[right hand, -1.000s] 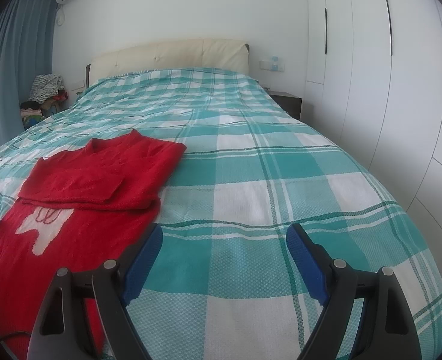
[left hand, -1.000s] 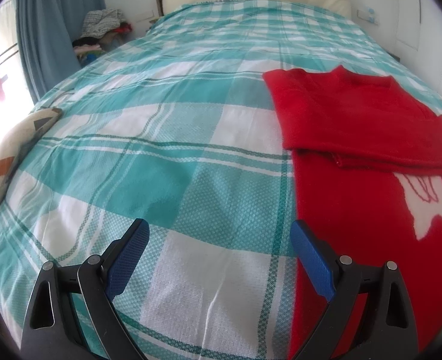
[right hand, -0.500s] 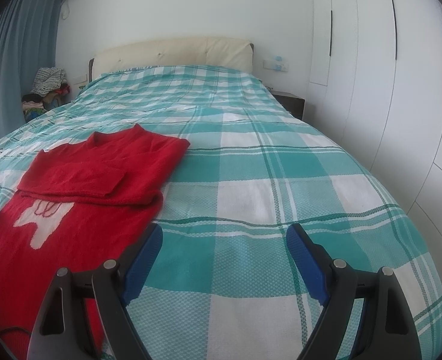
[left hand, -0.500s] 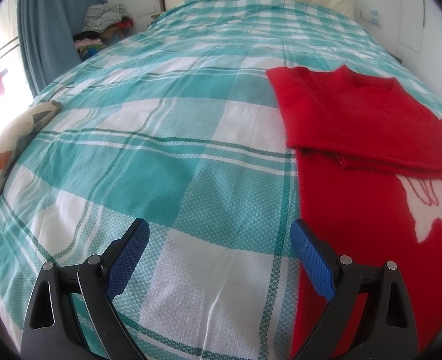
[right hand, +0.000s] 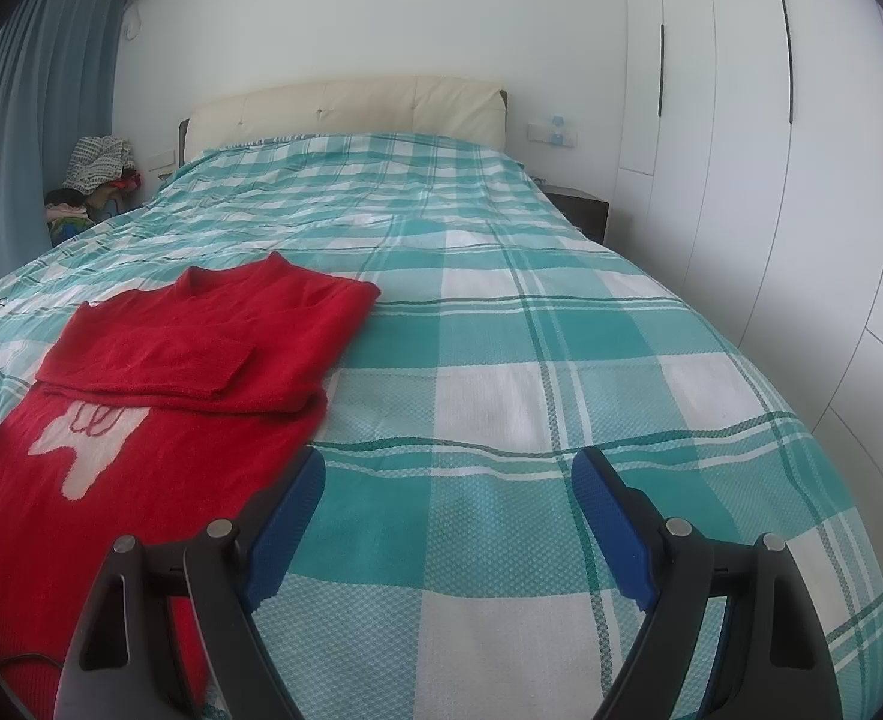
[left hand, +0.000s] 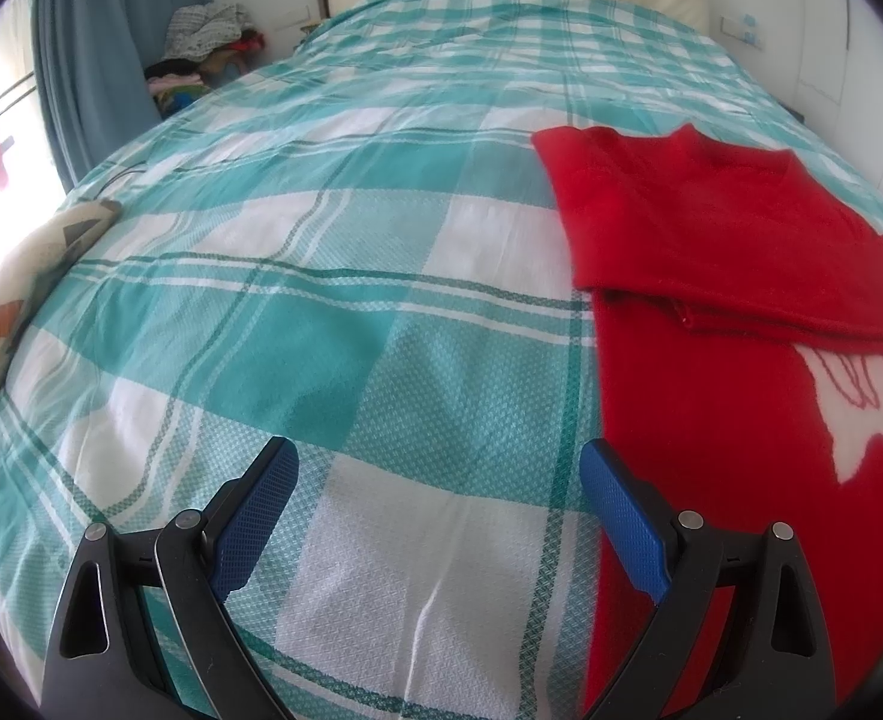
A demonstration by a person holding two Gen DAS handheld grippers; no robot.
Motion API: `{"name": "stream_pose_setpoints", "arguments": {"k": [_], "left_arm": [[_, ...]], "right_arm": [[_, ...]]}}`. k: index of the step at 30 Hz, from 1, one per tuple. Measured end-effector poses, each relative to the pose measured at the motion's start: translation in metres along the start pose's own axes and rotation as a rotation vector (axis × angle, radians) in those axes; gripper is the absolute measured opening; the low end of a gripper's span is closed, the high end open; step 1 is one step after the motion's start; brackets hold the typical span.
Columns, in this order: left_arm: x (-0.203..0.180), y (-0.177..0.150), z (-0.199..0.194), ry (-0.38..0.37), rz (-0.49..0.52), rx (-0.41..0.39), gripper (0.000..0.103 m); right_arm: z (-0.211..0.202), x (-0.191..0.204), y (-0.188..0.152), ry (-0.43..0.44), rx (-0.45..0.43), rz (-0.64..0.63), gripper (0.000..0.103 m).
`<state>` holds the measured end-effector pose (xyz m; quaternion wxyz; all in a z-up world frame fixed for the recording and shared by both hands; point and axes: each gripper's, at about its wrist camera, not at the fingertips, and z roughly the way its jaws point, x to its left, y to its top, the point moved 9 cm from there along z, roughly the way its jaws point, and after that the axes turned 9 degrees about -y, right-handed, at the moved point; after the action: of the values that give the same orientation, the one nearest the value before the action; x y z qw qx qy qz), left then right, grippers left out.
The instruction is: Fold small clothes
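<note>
A red knit sweater (left hand: 717,276) with a white motif lies flat on the teal-and-white checked bed cover (left hand: 333,276), its sleeves folded across the chest. In the left wrist view it fills the right side; my left gripper (left hand: 438,468) hangs open above the cover, its right finger at the sweater's left edge. From the right wrist the sweater (right hand: 189,372) lies at the left. My right gripper (right hand: 447,474) is open with nothing between its blue pads, its left finger over the sweater's right hem.
A cream headboard (right hand: 351,108) closes the far end of the bed. White wardrobe doors (right hand: 771,150) run along the right. A blue curtain (left hand: 93,42) and a heap of clothes (left hand: 207,42) stand at the far left. A patterned pillow (left hand: 15,276) lies on the left bed edge.
Both views have tilted up a little, so the sweater sits slightly lower in frame. The grippers stay open and the sweater has not moved.
</note>
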<state>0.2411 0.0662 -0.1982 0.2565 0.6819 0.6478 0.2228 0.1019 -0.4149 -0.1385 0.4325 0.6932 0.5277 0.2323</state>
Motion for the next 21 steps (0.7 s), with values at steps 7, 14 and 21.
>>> {"name": "stream_pose_setpoints", "arguments": {"k": [7,14,21], "left_arm": [[0.001,0.000,-0.001,-0.015,-0.010,-0.006,0.096],[0.009,0.007,-0.034,-0.059,-0.043,-0.091,0.096],[0.033,0.014,-0.137,-0.123,0.114,-0.119,0.098]], "right_arm": [[-0.009,-0.004,0.004,-0.017,-0.027,-0.006,0.084],[-0.063,-0.025,0.026,-0.019,-0.134,0.061,0.084],[-0.178,-0.067,0.084,-0.014,-0.287,-0.045,0.084]]}}
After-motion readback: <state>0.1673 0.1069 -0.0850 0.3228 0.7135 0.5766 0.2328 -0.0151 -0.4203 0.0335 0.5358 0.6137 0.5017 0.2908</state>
